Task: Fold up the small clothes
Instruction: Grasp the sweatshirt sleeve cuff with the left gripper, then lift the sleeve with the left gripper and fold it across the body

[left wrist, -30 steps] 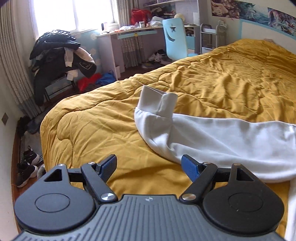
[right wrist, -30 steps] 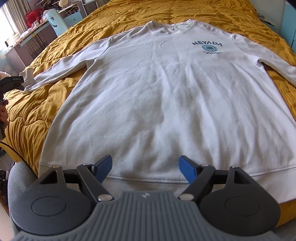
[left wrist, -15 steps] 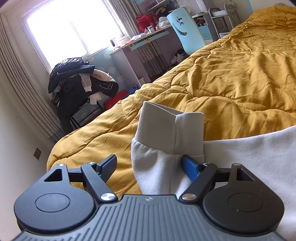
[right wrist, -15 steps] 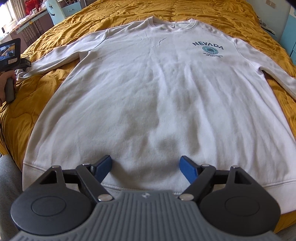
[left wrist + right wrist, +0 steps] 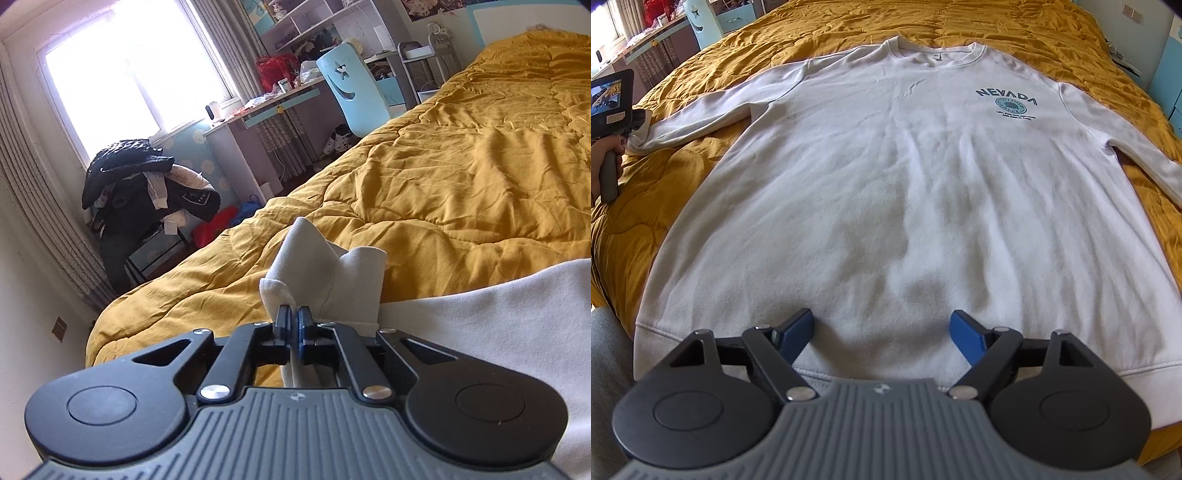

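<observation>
A white sweatshirt [image 5: 886,177] with a blue NEVADA print lies flat, front up, on a mustard quilt [image 5: 997,26]. In the left wrist view my left gripper [image 5: 294,317] is shut on the sleeve cuff [image 5: 325,273], which bunches up between the blue pads. In the right wrist view the same gripper [image 5: 635,122], held by a hand, sits at the end of the left sleeve [image 5: 713,114]. My right gripper [image 5: 882,332] stands open just above the hem [image 5: 701,328], with nothing pinched between its fingers.
Beyond the quilt [image 5: 461,177] stand a desk [image 5: 258,110] under a window, a light blue chair [image 5: 351,96] and a chair heaped with dark clothes [image 5: 147,184]. The bed's edge drops off at the left. The other sleeve [image 5: 1126,147] lies stretched out at the right.
My left gripper moved forward and down onto the sleeve cuff and shut on it, bunching the cuff. The right gripper stayed open over the hem, hardly moving.
</observation>
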Available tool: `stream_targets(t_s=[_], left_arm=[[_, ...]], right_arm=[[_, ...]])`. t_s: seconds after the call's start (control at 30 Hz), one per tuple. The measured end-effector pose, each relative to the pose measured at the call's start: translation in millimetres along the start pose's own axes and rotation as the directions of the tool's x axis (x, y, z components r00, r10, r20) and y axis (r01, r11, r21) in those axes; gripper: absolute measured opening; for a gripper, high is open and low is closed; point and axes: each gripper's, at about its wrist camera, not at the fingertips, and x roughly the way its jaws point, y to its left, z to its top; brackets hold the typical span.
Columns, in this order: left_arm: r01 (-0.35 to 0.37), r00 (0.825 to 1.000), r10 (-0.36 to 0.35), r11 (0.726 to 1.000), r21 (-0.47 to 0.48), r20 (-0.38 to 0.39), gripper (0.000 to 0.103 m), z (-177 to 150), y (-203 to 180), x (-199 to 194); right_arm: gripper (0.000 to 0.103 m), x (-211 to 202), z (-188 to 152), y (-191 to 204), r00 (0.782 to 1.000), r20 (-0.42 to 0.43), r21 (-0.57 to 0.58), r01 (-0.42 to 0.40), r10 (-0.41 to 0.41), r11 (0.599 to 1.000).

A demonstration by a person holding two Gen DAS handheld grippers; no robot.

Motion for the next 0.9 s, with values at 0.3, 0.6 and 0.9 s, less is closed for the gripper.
stream_targets(t_s=[0.3,0.6,0.9], left_arm=[[0.072,0.994,-0.067,0.996,-0.058,0.086,0.004,13,32,-34],[0.207,0.969,-0.194,0.976,-0.073,0.150,0.004,45,40,-104],[0.443,0.874,-0.406,0.892,-0.093,0.267,0.004,99,-2,-206]], right_arm=[[0.076,-5,-4,-3,1.000,0.020,0.022,-0.018,0.018,1.000],[0.075,-12,-5,-19,0.994,0.077,0.066,-0.077,0.072,0.995],[0.075,-37,-5,-86,0.979,0.199,0.183,-0.071,0.033,0.980]])
